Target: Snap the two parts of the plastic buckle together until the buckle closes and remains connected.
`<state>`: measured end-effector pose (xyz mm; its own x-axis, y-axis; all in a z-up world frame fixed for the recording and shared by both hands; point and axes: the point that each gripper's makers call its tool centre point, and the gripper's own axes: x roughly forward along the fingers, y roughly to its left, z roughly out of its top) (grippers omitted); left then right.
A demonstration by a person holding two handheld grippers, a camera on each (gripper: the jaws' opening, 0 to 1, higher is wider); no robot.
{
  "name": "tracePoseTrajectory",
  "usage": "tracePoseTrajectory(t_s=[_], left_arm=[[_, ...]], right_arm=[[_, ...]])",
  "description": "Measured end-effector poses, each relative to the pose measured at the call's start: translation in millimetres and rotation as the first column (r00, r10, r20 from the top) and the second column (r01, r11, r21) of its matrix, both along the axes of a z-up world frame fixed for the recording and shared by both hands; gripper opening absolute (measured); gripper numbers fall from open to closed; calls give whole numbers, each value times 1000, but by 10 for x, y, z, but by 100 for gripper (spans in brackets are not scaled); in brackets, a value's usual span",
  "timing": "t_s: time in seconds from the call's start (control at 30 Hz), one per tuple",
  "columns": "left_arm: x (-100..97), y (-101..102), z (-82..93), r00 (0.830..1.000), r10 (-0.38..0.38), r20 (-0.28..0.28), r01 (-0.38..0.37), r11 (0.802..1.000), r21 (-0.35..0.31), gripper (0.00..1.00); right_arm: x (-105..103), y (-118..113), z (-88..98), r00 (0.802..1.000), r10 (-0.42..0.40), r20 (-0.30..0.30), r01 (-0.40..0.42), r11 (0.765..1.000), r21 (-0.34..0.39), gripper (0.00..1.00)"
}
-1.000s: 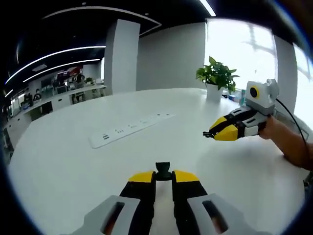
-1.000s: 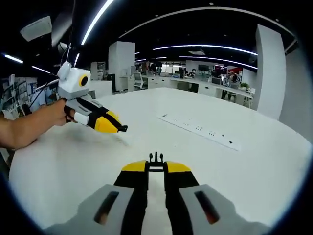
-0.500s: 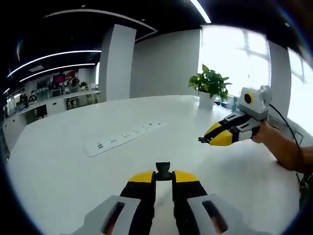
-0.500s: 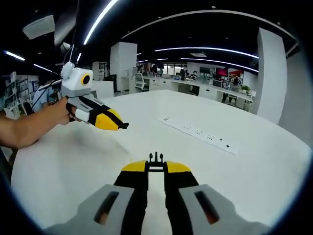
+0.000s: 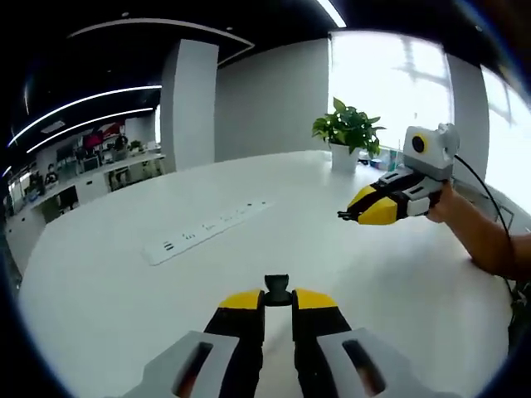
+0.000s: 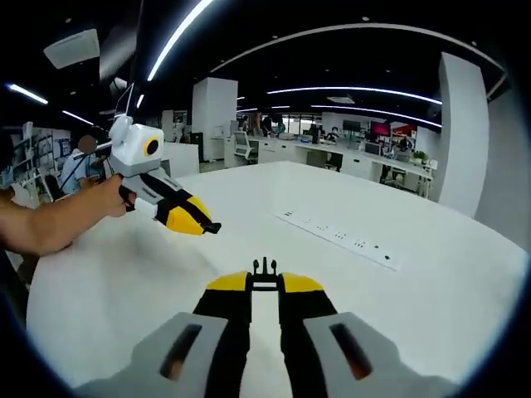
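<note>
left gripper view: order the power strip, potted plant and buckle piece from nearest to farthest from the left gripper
1. Buckle piece, pinched at the tips of the left gripper.
2. Power strip, flat on the white table, ahead and to the left.
3. Potted plant, at the table's far edge, ahead and to the right, by the window.

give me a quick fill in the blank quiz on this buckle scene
1. Each gripper is shut on one black buckle ____.
2. The left gripper and right gripper have ____ tips.
3. The power strip lies on the ____ table.
4. The potted plant stands near the ____.

Missing words: half; yellow; white; window
</note>
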<state>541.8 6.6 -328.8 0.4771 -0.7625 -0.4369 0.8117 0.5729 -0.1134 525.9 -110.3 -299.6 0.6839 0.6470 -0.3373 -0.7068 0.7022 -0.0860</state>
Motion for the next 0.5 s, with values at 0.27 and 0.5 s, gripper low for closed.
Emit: tracePoseTrajectory(t_s=[0.27,0.5], left_arm=[[-30,-29,-58,999,-29,14,29,1000,-3,9],[-66,56,26,998,9,63,-6,999,-41,9]], right_arm=[[-31,-33,-71,1000,-12,-11,12,1000,-12,10],[-60,-16,-104,1000,-8,-29,8,1000,-4,10]])
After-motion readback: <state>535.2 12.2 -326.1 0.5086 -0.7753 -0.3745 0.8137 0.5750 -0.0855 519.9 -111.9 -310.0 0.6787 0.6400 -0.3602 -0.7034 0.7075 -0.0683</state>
